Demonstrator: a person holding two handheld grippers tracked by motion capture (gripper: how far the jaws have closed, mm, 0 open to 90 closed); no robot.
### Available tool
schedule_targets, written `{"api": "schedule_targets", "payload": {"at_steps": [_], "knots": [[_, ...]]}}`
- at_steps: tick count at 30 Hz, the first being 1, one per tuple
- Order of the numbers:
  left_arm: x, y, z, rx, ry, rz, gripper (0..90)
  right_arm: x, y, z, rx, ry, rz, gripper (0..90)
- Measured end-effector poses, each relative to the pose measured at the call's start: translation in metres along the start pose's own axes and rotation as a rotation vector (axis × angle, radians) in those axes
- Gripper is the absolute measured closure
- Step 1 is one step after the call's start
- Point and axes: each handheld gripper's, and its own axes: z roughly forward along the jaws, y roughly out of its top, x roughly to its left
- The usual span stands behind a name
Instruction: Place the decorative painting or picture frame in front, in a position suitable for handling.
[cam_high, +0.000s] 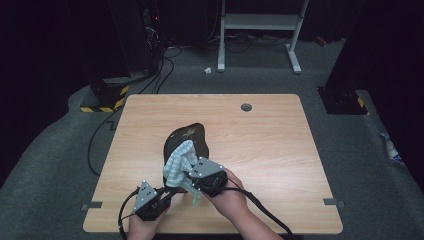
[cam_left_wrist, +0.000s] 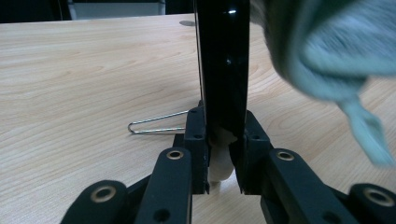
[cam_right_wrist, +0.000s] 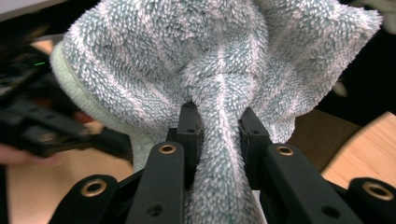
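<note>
Black glossy plate (cam_high: 192, 137), with a pale star mark near its far end, is held on edge above the middle of the wooden table (cam_high: 270, 150), and it is being wiped with a fluffy blue-green and white cloth (cam_high: 179, 161). The left gripper (cam_high: 167, 192) holds the plate by its near rim: in the left gripper view both jaws are closed on the thin dark edge of the plate (cam_left_wrist: 223, 70), which rises straight up between them, and a small pale piece, perhaps a pad or a residue, sits in the gap below the rim. The right gripper (cam_high: 192, 175) is clamped on a bunched fold of the cloth (cam_right_wrist: 219, 116), and the cloth spreads out above its jaws and presses on the face of the plate that looks toward the person. So the cloth lies just beside the plate and touches it, between the right gripper and the plate surface, while the left gripper is lower and nearer to the person. The main risk seems to be the smooth plate slipping or turning in the narrow grip of the left gripper if the cloth is pushed too hard sideways; it could then fall on the table. The cloth may also slide out of the right jaws, because only one fold is pinched. A thin wire clip (cam_left_wrist: 156, 123) lies on the table behind the left gripper, apart from the plate.
</note>
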Motion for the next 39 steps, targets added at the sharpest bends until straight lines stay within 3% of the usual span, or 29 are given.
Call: {"api": "schedule_targets", "payload": {"at_steps": [2, 5, 7, 8, 10, 11, 12, 13, 14, 16, 17, 24, 30, 31, 32, 34, 36, 37, 38, 39], "knots": [[0.000, 0.000, 0.000, -0.001, 0.001, 0.002, 77.5, 0.006, 0.000, 0.000, 0.004, 0.012, -0.007, 74.9], [0.000, 0.000, 0.000, -0.002, -0.003, 0.002, 77.4, 0.003, -0.002, 0.000, 0.010, 0.007, -0.005, 74.9], [0.001, 0.000, 0.000, 0.002, -0.006, 0.004, 77.4, -0.012, -0.006, 0.004, 0.036, -0.029, 0.013, 74.9], [0.001, 0.000, 0.000, 0.002, -0.006, 0.004, 77.4, -0.012, -0.006, 0.004, 0.036, -0.029, 0.013, 74.9], [0.001, 0.000, 0.000, 0.002, -0.006, 0.005, 77.4, -0.032, -0.010, 0.009, 0.060, -0.069, 0.047, 74.9], [0.001, 0.000, 0.000, 0.000, -0.008, 0.002, 77.4, -0.032, -0.010, 0.009, 0.060, -0.069, 0.047, 74.9], [0.002, 0.000, 0.000, 0.000, -0.009, 0.004, 77.3, -0.046, -0.014, 0.012, 0.082, -0.094, 0.081, 74.9], [0.002, 0.000, 0.000, 0.000, -0.009, 0.004, 77.3, -0.046, -0.014, 0.012, 0.082, -0.094, 0.081, 74.9], [0.002, 0.000, 0.000, 0.001, -0.009, 0.004, 77.4, -0.061, -0.017, 0.016, 0.100, -0.123, 0.107, 74.9], [0.002, 0.000, 0.000, 0.001, -0.011, -0.001, 77.3, -0.067, -0.019, 0.017, 0.110, -0.138, 0.122, 74.9], [0.001, 0.000, 0.000, -0.001, -0.010, -0.003, 77.3, -0.079, -0.021, 0.019, 0.123, -0.162, 0.146, 74.9], [0.001, 0.000, 0.000, 0.001, -0.010, -0.001, 77.4, -0.102, -0.028, 0.020, 0.147, -0.214, 0.191, 74.9], [0.001, 0.000, 0.000, 0.002, -0.008, -0.001, 77.4, -0.096, -0.026, 0.016, 0.136, -0.201, 0.177, 74.9], [0.001, 0.000, 0.000, 0.003, -0.008, -0.001, 77.4, -0.087, -0.024, 0.013, 0.122, -0.184, 0.156, 74.9], [0.001, 0.000, 0.000, 0.004, -0.008, -0.001, 77.4, -0.087, -0.024, 0.013, 0.122, -0.184, 0.156, 74.9], [0.001, 0.000, 0.000, 0.007, -0.007, 0.002, 77.4, -0.068, -0.018, 0.010, 0.097, -0.147, 0.116, 74.9], [0.001, 0.000, 0.000, 0.007, -0.006, 0.003, 77.4, -0.060, -0.016, 0.009, 0.087, -0.131, 0.105, 74.9], [0.001, 0.000, 0.000, 0.006, -0.005, 0.002, 77.4, -0.043, -0.011, 0.007, 0.066, -0.096, 0.071, 74.9], [0.001, 0.000, 0.000, 0.006, -0.005, 0.002, 77.4, -0.043, -0.011, 0.007, 0.066, -0.096, 0.071, 74.9], [0.001, 0.000, 0.000, 0.008, -0.005, 0.004, 77.3, -0.026, -0.007, 0.006, 0.053, -0.059, 0.041, 74.9]]}}
